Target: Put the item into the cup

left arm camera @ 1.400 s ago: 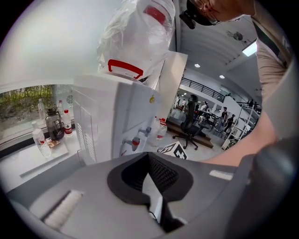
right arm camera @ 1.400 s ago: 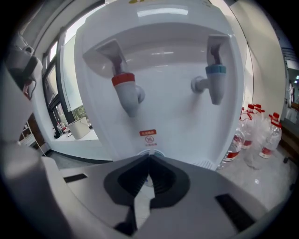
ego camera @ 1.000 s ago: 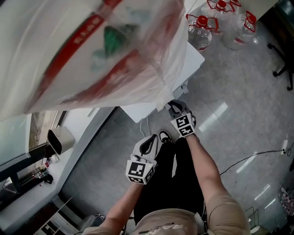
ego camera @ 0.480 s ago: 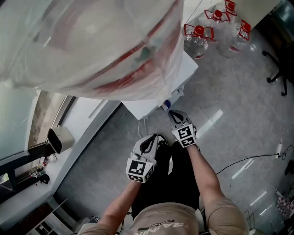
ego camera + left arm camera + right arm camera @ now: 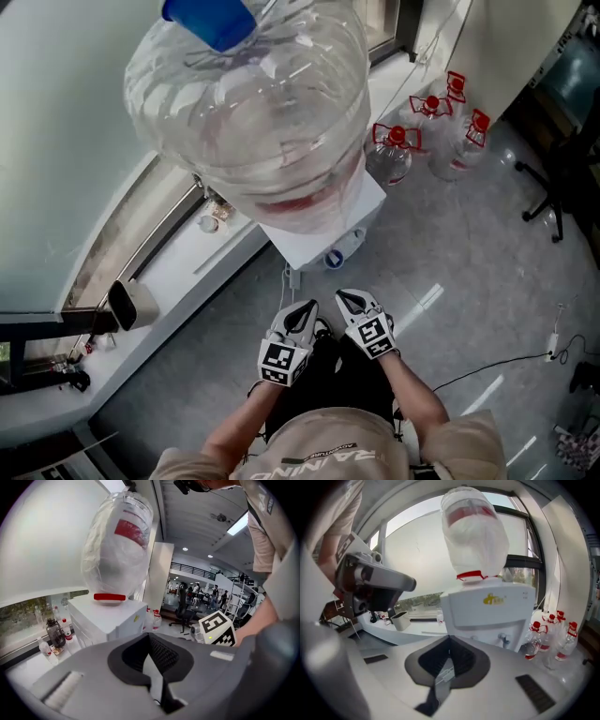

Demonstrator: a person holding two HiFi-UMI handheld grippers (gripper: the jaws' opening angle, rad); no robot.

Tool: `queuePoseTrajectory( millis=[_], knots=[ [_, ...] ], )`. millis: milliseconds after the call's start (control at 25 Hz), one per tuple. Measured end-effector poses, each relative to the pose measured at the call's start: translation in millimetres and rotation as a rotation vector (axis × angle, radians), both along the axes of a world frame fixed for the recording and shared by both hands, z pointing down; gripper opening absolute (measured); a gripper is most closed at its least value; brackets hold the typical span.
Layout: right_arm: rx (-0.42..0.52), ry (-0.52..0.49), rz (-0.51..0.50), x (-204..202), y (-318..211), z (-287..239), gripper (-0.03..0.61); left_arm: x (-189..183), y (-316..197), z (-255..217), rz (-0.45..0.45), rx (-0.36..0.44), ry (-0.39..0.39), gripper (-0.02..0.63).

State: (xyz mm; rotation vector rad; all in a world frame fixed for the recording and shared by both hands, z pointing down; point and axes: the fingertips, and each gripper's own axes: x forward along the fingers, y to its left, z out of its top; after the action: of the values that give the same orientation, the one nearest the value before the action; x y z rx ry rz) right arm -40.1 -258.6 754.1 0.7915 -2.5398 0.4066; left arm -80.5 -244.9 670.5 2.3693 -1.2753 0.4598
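No cup or item that I can name for sure shows near my hands. A small round cup-like thing (image 5: 208, 223) sits on the white window ledge (image 5: 178, 272), and a grey open container (image 5: 131, 302) (image 5: 398, 619) stands further along it. My left gripper (image 5: 302, 309) (image 5: 149, 637) and right gripper (image 5: 349, 300) (image 5: 449, 641) hang side by side above the floor, in front of my legs. Both are shut with nothing between the jaws. They point at a white water dispenser (image 5: 323, 230) (image 5: 487, 606) that carries a big clear bottle (image 5: 253, 103).
Three clear jugs with red caps (image 5: 427, 131) (image 5: 548, 634) stand on the grey floor right of the dispenser. A dark bottle (image 5: 55, 632) and small bottles sit on the ledge. An office chair (image 5: 553, 178) is at the far right, and a cable (image 5: 497, 361) lies on the floor.
The head view has pulled back, so the big bottle now shows whole. My right gripper has dropped closer to the left one; both stay shut.
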Motion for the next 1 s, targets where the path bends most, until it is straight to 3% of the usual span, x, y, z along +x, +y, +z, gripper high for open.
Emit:
queuePoseTrajectory(
  millis=[280, 600, 1000],
  knots=[
    [0.077, -0.042, -0.051, -7, 0, -93, 0.011, -2, -26, -65, -0.045, 0.105, 0.045, 0.008],
    [0.169, -0.074, -0.042, -1, -19, -180, 0.011, -10, -41, -136, -0.061, 0.227, 0.033, 0.008],
    [0.291, -0.088, -0.021, -4, -37, -249, 0.011, -42, -50, -172, -0.099, 0.268, 0.023, 0.008]
  ],
)
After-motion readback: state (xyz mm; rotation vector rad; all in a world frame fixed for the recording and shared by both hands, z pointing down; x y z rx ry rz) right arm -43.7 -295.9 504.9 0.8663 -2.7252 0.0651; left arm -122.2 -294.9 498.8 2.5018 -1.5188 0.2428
